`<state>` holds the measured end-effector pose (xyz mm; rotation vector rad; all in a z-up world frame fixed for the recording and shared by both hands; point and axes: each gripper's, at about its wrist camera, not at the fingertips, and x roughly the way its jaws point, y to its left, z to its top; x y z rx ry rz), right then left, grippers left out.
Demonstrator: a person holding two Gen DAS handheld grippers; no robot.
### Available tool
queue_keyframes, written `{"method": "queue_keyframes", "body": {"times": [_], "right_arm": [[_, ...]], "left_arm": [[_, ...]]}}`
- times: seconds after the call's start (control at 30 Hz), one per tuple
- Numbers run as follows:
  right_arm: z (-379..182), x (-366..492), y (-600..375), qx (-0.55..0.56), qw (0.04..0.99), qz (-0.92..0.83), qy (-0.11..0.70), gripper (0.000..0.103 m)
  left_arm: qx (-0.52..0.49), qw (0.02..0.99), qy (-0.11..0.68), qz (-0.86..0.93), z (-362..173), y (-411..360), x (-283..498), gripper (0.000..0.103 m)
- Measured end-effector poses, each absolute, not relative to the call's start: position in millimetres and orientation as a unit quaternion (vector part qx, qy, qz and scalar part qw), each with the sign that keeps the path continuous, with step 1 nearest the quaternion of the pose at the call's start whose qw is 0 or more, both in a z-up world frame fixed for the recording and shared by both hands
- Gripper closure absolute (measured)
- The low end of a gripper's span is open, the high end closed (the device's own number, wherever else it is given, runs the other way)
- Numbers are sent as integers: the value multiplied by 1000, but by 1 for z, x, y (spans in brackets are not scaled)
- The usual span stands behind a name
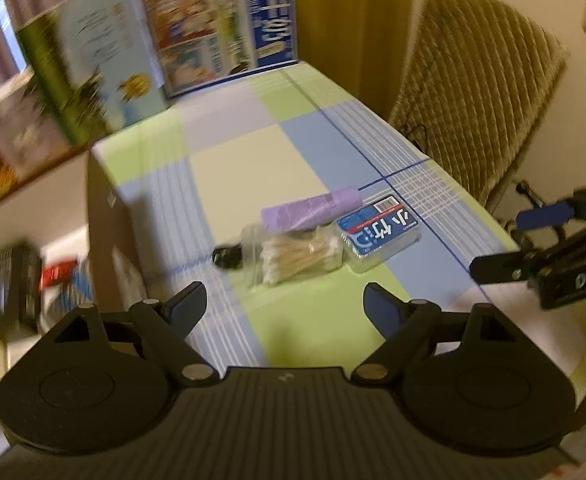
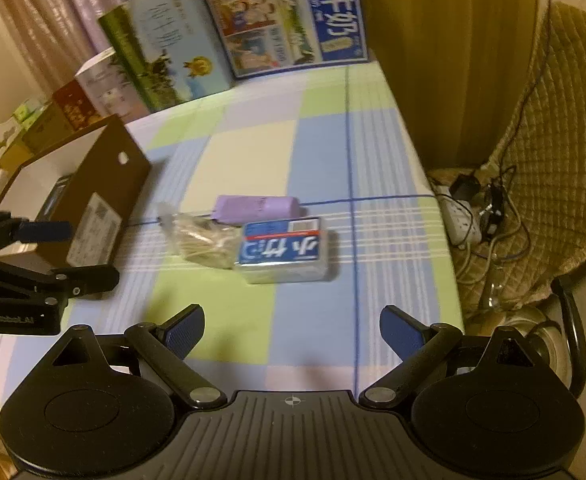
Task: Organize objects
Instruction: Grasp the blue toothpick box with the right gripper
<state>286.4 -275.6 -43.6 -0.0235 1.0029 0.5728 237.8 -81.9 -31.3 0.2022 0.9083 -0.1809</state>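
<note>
Two claws hang over a checked table [image 2: 253,152], both spread wide and empty: left claw [image 1: 285,304], right claw [image 2: 291,330].

Brown cardboard box [image 2: 105,184] — open, white inside, standing off the left claw's left side, ahead of it in the right wrist view. Judged the likely bin for the sorting.

Blue-labelled clear case [image 2: 283,254] — ahead of the right claw, slightly left of its centre line; ahead and right of the left claw.

Bag of cotton swabs [image 1: 297,254] — just ahead of the left claw, touching the case's left side.

Lilac tube [image 1: 311,210] — lying flat beyond the bag and case, touching or nearly so.

Small black item [image 1: 227,258] — at the bag's left end; too blurred to name.

Risks, as judged: the three things lie packed together, so a claw closing on one may drag or pinch its neighbour. Slack bag could slip. Both claws aiming at one cluster could collide.
</note>
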Motion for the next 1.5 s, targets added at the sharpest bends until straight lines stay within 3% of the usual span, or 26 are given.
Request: {"method": "queue_keyframes", "body": {"times": [0.37,0.57,0.63,0.93,1.07,1.1,1.13,1.17,1.23,1.4,1.5], "right_arm": [[-56,310,-301,18,838,232,493,11],[-62,315,-311,32,837,211,504,11],[-64,317,-314,34,837,204,507,11],[-68,324,-317,33,837,197,510,11],[-67,328,-308,27,842,214,494,12],[-67,329,-305,25,843,223,488,23],[-67,331,-302,24,843,230,485,38],[-69,335,-300,27,842,237,484,44],[-73,343,-294,30,840,246,482,66],[-81,361,-281,33,848,264,458,76],[-86,375,-273,45,850,273,449,77]], "left_arm": [[260,850,431,-157,-77,-118,287,29],[364,814,424,-159,-114,-134,296,41],[390,804,418,-163,-125,-137,295,49],[405,799,409,-172,-136,-133,293,76],[362,812,429,-159,-128,-126,293,82],[343,817,438,-152,-126,-123,292,83],[325,821,447,-145,-124,-121,292,97],[298,821,465,-144,-123,-117,292,103],[230,826,499,-128,-122,-108,294,103],[70,829,550,-66,-117,-79,296,93],[-17,831,554,-46,-109,-64,293,80]]}}
